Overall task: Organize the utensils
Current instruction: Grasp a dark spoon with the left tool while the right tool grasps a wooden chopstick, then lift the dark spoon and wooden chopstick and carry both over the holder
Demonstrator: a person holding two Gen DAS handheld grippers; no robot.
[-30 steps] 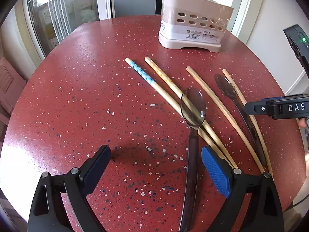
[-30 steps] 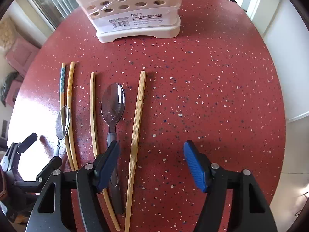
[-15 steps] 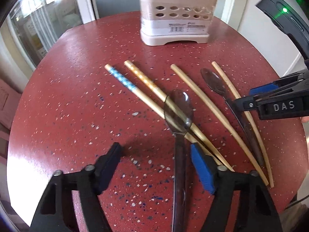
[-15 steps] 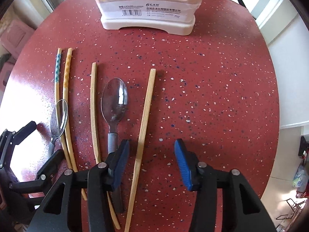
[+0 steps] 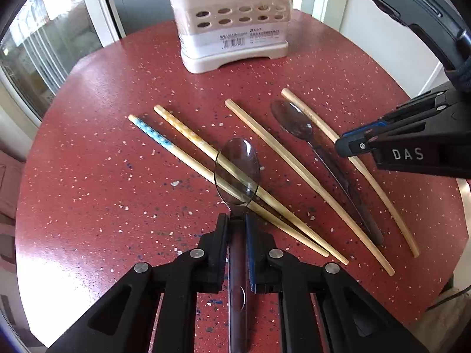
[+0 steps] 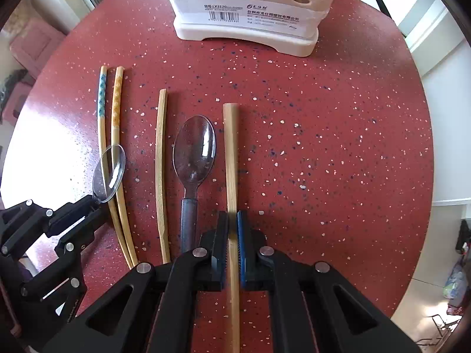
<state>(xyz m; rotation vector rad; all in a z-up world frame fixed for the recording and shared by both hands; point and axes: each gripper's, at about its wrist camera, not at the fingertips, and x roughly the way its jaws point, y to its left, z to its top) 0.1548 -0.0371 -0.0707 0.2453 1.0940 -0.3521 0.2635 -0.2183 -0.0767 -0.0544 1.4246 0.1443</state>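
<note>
Utensils lie in a row on the red speckled table [image 6: 338,147], handles toward the viewer. From the left: a blue-patterned chopstick [image 6: 101,100] and an orange-patterned chopstick [image 6: 117,103], side by side at ten o'clock; across them the clear bowl of a spoon [image 5: 237,170], its handle clamped in the left gripper [image 5: 237,226], whose jaws are closing on it. Next, a plain bamboo chopstick [image 6: 160,153], then a second clear spoon [image 6: 194,150] lying free. At centre, another bamboo chopstick [image 6: 231,153], pinched between the closed pads of the right gripper [image 6: 232,220]. At twelve o'clock stands a white perforated utensil holder [image 6: 247,14], well apart from the row.
</note>
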